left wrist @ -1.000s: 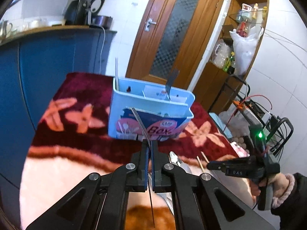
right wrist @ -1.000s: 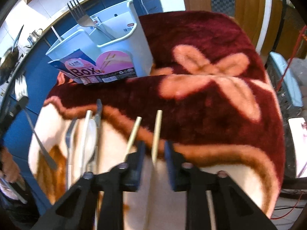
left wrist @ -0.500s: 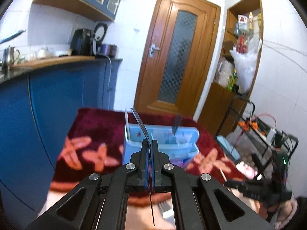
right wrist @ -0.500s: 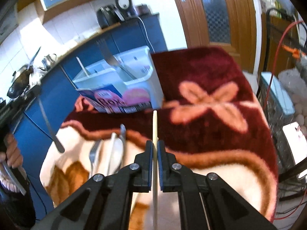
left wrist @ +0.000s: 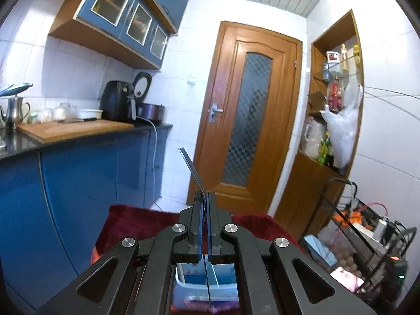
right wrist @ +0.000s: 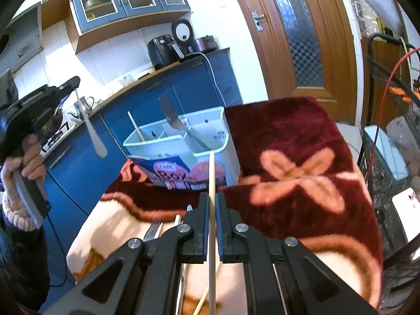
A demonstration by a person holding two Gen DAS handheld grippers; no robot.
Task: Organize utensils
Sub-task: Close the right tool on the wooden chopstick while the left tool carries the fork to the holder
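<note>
**Both tongs lift utensils clear of the blanket**

The right tongs (right wrist: 212,204), pinching a pale wooden chopstick (right wrist: 211,173), have risen off the red-and-cream floral blanket (right wrist: 302,157); the white-and-blue plastic utensil box (right wrist: 183,141) now sits mid-frame, ready for a drop. The left tongs (left wrist: 205,204), pressed onto a thin steel utensil handle (left wrist: 191,168), have climbed too, so the box shows only at the bottom edge. Which utensil the left holds is hard to make out; a fork (right wrist: 153,229) remains on the blanket, half hidden.
</note>
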